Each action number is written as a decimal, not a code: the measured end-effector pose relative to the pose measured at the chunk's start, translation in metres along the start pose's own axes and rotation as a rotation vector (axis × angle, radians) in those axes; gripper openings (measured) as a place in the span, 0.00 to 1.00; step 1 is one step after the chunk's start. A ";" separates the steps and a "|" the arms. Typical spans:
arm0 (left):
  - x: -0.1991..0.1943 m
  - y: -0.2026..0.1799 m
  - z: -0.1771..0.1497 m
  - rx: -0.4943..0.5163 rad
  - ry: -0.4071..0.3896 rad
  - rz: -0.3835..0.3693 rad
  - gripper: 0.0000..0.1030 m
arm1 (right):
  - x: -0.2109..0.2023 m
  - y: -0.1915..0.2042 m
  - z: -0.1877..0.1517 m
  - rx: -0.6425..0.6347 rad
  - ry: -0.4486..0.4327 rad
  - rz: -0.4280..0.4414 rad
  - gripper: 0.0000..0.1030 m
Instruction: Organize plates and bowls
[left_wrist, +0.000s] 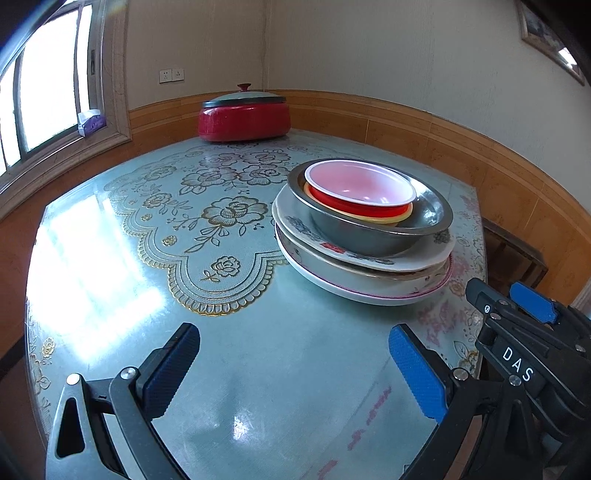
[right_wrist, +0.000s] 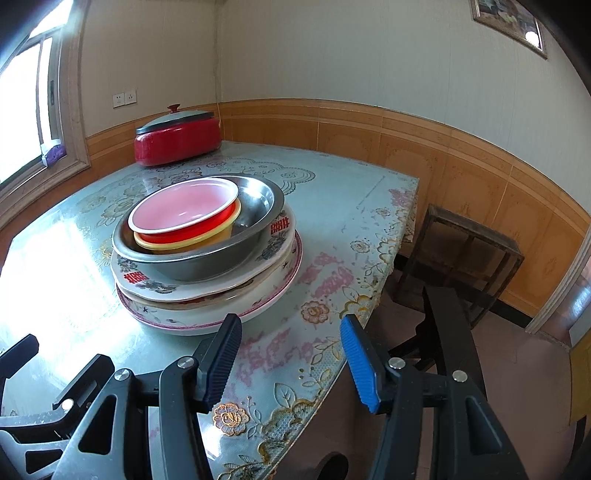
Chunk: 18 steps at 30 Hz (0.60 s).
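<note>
Bowls (left_wrist: 360, 188) are nested on stacked plates (left_wrist: 364, 271). Both the left gripper (left_wrist: 293, 373) and right gripper (right_wrist: 291, 363) are held wide and empty. The stack should be steadied at its rims.

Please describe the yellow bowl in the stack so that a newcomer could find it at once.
Start at the teal floral-clothed table and find the stack of white patterned plates near its edge. On them sits a wide steel bowl; inside it, the yellow plastic bowl shows only as a thin rim. It lies directly under the red plastic bowl with pink inside.
</note>
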<state>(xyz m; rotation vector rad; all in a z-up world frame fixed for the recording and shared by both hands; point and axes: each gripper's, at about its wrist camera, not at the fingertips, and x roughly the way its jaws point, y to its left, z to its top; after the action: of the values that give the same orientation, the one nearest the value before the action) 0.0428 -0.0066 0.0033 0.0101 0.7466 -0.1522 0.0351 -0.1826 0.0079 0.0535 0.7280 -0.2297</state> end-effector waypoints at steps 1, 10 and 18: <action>0.000 0.000 0.000 -0.001 -0.003 0.008 1.00 | 0.001 0.000 0.000 -0.001 0.001 0.004 0.55; -0.004 -0.005 0.000 0.016 -0.019 0.026 1.00 | 0.002 -0.004 -0.003 0.009 0.011 0.014 0.55; -0.006 -0.004 0.000 0.006 -0.015 0.013 1.00 | 0.005 -0.006 -0.003 0.015 0.018 0.023 0.55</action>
<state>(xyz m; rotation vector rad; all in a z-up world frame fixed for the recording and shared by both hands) 0.0379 -0.0096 0.0074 0.0193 0.7315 -0.1417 0.0356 -0.1892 0.0023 0.0787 0.7428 -0.2129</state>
